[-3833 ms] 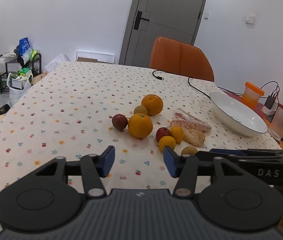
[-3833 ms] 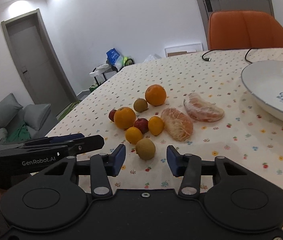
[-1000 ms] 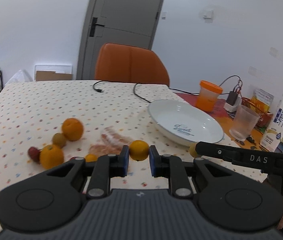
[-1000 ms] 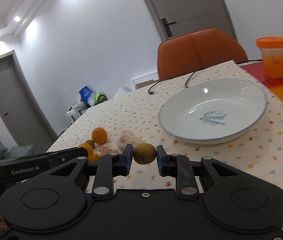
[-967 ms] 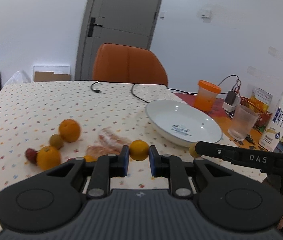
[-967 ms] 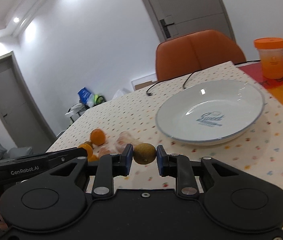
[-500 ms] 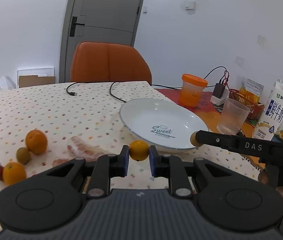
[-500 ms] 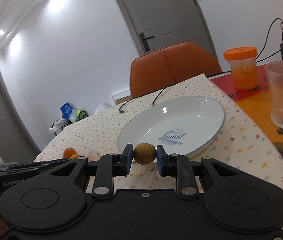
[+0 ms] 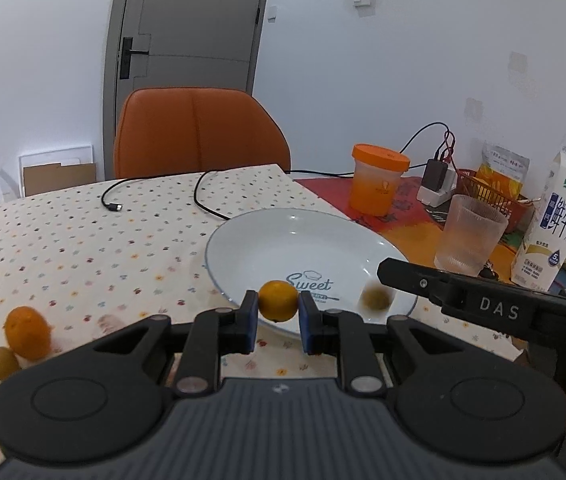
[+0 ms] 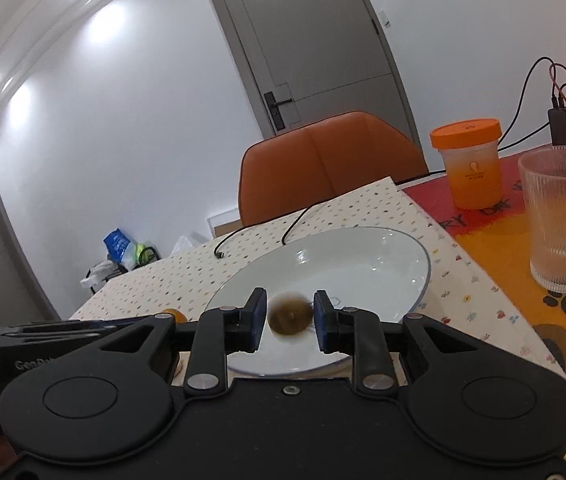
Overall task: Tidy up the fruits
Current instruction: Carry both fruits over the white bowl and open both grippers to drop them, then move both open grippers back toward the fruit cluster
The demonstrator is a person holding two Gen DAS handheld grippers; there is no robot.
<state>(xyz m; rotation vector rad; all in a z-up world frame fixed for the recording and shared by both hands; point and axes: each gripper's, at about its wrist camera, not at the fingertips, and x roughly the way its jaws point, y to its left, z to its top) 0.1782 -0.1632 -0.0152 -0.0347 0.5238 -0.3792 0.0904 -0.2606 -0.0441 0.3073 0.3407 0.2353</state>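
Gripping small orange [image 9: 278, 301] over plate [image 9: 243, 242]

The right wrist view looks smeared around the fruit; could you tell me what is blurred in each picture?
Right wrist view: the brown fruit between the open jaws is motion-blurred, the plate sharp. Left wrist view: the small orange is crisp, the brown fruit and left-edge fruits soft.

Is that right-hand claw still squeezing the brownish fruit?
No, open: the right gripper shows gaps beside the blurred kiwi, over the white plate.
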